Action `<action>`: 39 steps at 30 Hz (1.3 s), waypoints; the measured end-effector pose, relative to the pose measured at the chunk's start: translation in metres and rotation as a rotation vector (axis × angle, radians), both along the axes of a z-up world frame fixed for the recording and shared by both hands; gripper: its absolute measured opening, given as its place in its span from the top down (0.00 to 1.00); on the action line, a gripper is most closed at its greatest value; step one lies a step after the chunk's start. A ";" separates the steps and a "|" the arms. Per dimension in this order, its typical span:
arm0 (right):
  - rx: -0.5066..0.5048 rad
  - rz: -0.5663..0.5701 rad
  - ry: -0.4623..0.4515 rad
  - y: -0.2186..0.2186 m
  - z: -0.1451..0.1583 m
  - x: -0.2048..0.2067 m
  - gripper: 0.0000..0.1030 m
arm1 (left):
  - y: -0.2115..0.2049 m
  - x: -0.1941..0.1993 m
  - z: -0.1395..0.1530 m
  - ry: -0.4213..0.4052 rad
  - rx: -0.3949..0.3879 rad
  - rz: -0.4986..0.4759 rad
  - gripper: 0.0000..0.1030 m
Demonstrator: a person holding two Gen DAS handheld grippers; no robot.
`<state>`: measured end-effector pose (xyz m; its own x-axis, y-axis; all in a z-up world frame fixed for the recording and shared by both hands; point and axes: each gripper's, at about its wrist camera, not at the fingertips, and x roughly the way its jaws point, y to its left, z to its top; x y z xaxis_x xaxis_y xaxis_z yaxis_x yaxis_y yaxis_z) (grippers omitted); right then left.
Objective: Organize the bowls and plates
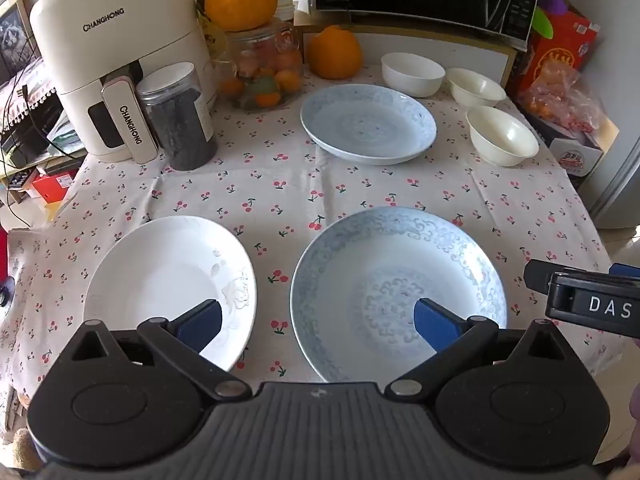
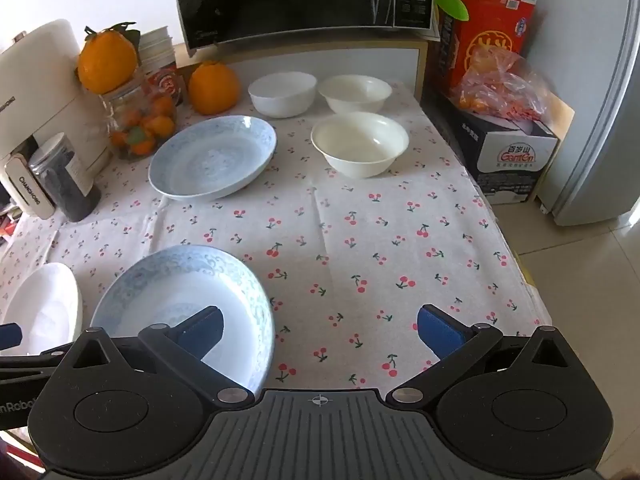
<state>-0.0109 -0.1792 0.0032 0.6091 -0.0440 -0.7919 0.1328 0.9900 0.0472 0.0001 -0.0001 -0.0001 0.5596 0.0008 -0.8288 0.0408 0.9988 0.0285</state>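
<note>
Both my claws hover apart, holding nothing.
My left gripper (image 1: 318,322) and right gripper (image 2: 320,330) hang above the near blue plate (image 1: 400,292).

Black hand-held gripper (image 1: 318,326), blue finger pads (image 1: 434,328), silver pivot screws.

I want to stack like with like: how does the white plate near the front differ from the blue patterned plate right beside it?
The white plate is plain white with a faint flower motif, while the near blue plate is pale blue with swirling patterns around rim and centre. The white plate looks slightly smaller than the blue one. The white plate lies left of the blue one, with a strip of cloth between them. Both are round, shallow, empty and flat on the tablecloth.
</note>
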 end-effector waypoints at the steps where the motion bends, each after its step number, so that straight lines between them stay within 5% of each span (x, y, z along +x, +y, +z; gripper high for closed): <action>1: -0.001 0.000 -0.005 0.000 0.000 0.000 0.00 | 0.000 0.000 0.000 -0.002 -0.004 -0.001 0.00; 39: -0.007 0.012 0.002 0.010 -0.002 0.002 0.00 | 0.008 0.001 -0.001 -0.002 -0.008 0.006 0.00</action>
<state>-0.0091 -0.1687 0.0012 0.6080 -0.0421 -0.7929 0.1208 0.9919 0.0400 0.0009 0.0075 -0.0014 0.5615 -0.0022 -0.8275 0.0344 0.9992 0.0207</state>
